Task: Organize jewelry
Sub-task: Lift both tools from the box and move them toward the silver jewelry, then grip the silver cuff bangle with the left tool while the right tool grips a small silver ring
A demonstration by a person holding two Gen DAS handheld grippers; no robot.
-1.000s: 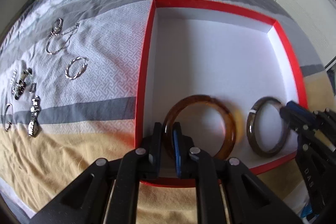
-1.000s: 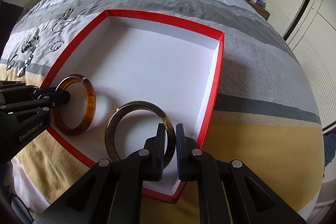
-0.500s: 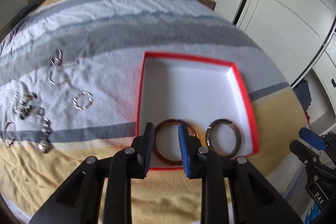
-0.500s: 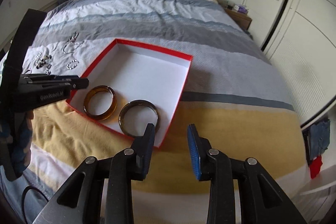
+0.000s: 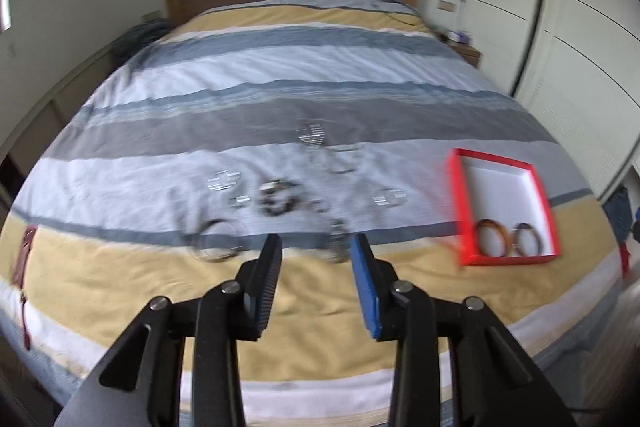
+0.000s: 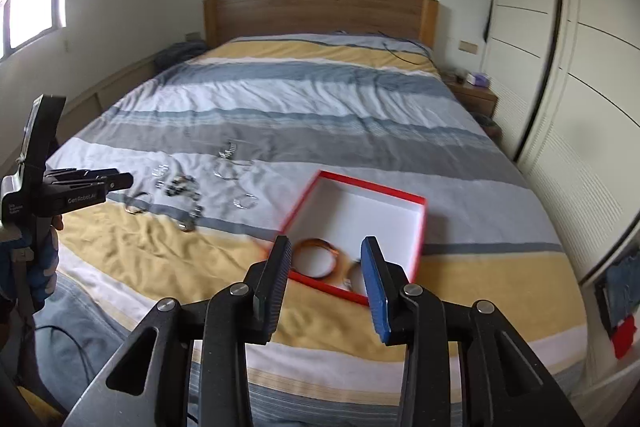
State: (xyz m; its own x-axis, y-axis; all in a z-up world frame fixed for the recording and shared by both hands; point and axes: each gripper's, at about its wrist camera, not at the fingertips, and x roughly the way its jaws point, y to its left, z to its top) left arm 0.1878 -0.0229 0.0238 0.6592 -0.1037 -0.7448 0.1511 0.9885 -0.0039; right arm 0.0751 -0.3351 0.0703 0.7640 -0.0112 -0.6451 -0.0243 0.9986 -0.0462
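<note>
Both grippers pulled up and back off the bangles since a second ago; the whole bed [image 6: 320, 99] now shows. Striped duvet, wooden headboard [image 6: 320, 15], white wardrobe [image 6: 580, 107] at right. Red box [image 6: 416, 247] on the duvet holds amber bangle [image 5: 493, 237] and dark bangle [image 5: 529, 238] side by side at its near edge. Loose silver jewelry [image 5: 280, 199] lies blurred left of the box. Left gripper [image 5: 316, 281] and right gripper [image 6: 326, 281] have jaws that have just been opening, moderately apart, nothing between, hovering.
</note>
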